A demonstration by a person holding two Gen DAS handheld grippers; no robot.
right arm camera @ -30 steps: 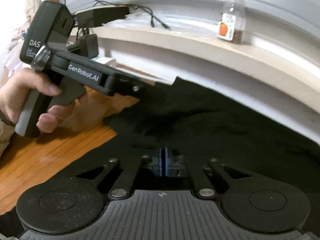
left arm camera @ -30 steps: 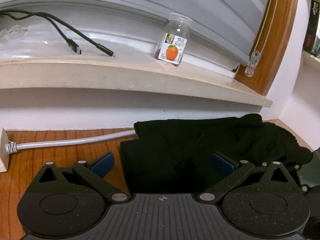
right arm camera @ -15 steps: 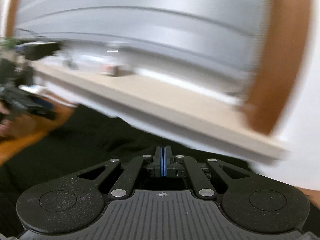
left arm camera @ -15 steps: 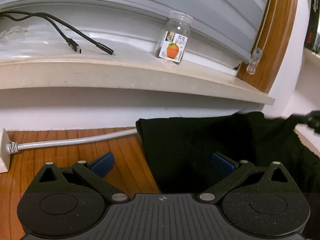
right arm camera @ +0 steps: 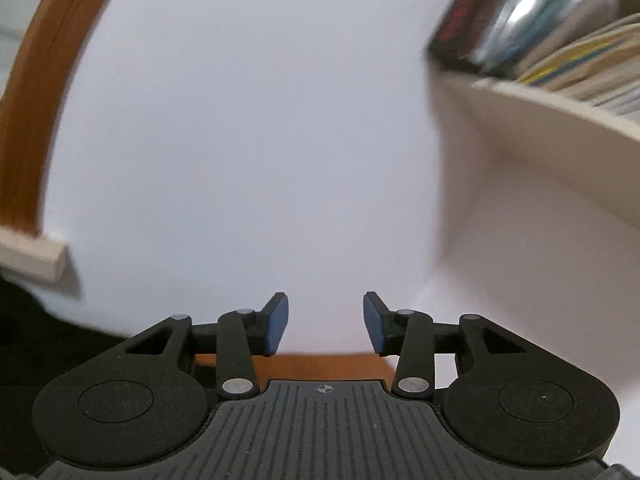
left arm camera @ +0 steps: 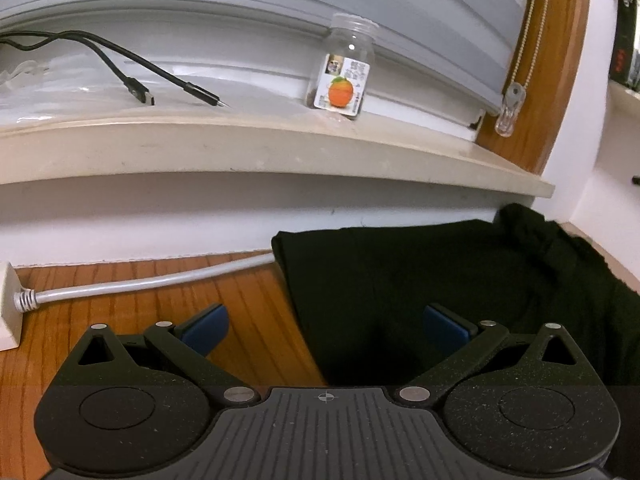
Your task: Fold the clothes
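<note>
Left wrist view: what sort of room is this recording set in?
Probably a home room, perhaps a bedroom or study. A wooden desk sits under a windowsill with charging cables and a small jar, and a bookshelf stands to the right. A black garment lies on the desk.

Home room: windowsill (left arm camera: pixel 280 152), bookshelf (right arm camera: pixel 552 120), wooden desk (left arm camera: pixel 140 308).
</note>
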